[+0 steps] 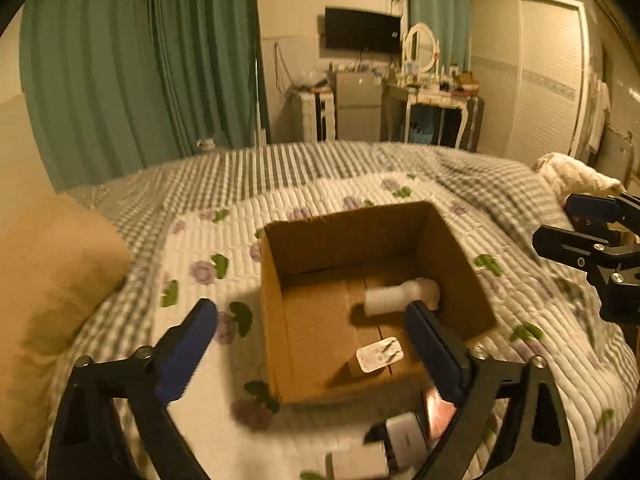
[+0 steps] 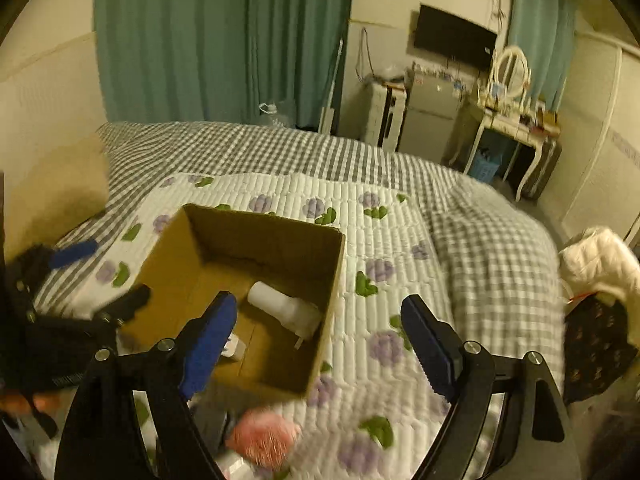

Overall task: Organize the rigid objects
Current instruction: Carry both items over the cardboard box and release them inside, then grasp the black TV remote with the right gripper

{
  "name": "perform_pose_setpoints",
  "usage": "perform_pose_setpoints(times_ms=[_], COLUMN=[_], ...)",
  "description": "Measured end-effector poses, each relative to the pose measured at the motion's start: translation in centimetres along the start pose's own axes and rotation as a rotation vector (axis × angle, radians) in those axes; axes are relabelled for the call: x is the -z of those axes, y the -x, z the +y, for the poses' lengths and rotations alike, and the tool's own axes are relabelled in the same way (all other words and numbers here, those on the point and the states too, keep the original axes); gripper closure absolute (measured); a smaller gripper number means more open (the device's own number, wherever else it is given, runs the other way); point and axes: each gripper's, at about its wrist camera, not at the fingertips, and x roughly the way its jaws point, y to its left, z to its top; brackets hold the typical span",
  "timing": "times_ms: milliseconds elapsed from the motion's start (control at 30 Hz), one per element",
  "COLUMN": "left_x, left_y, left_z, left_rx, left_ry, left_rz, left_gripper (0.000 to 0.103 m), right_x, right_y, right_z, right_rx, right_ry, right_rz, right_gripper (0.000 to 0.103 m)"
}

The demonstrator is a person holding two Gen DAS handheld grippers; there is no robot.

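Observation:
An open cardboard box [image 1: 280, 312] sits on the quilted bed; it also shows in the right wrist view [image 2: 168, 264]. Inside lie a white bottle-shaped object [image 1: 400, 296] [image 2: 284, 306] and a white plug adapter [image 1: 378, 354] [image 2: 236, 348]. My left gripper [image 1: 316, 340] is open and empty, held over the box's near side. My right gripper [image 2: 320, 340] is open and empty above the box's right wall. A grey-and-white rectangular device [image 1: 384, 444] lies on the bed in front of the box, and a pink round object [image 2: 264, 440] lies beside it.
The floral quilt [image 2: 400, 240] lies on a checked bedspread [image 1: 280, 168]. A tan pillow [image 1: 52, 272] is at left. A pile of white and dark cloth [image 2: 600, 280] is at the bed's right edge. Curtains, a fridge and a dressing table stand beyond the bed.

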Motion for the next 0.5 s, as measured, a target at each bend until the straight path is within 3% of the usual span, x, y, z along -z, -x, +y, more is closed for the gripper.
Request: perform_pose_setpoints(times_ms=[133, 267, 500], left_x=[1.9, 5.5, 13.2], left_y=[3.8, 5.5, 5.0], left_z=[0.4, 0.9, 2.1], left_rx=[-0.015, -0.025, -0.048], left_ry=[-0.008, 0.021, 0.136], left_rz=[-0.022, 0.014, 0.138], left_gripper=[0.000, 0.000, 0.000], right_x=[2.3, 5.9, 13.1], right_y=[4.3, 6.2, 4.2], right_z=[1.2, 3.2, 8.8], right_rx=[-0.016, -0.055, -0.134], right_ry=[0.038, 0.065, 0.130], right_rz=[-0.026, -0.008, 0.095], right_gripper=[0.018, 0.018, 0.018])
